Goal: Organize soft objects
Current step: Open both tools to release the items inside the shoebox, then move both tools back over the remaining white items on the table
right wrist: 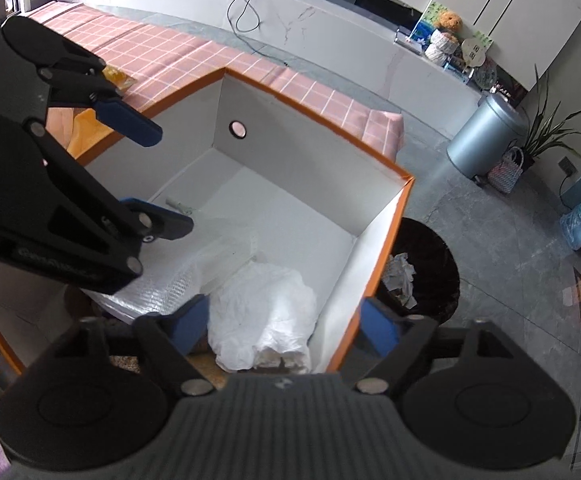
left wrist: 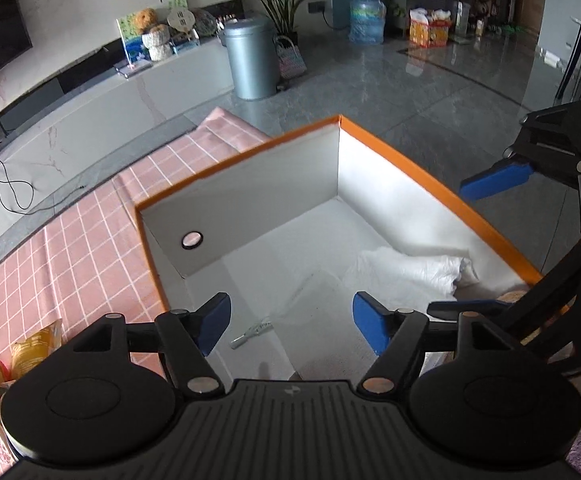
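White crumpled soft bundle (right wrist: 264, 316) lies in the near right corner of the white-lined, orange-rimmed cardboard box (right wrist: 314, 114)

It looks light, limp and thin, perhaps slippery like plastic film; I judge a pinch on a raised fold near its top would hold better than its flat edges; my right gripper (right wrist: 286, 326) hangs spread wide just above it, holding nothing; my left gripper (left wrist: 290, 326) is also spread and empty, over the box's near left floor; pink checked cloth (left wrist: 74, 240) lies beyond on the left.
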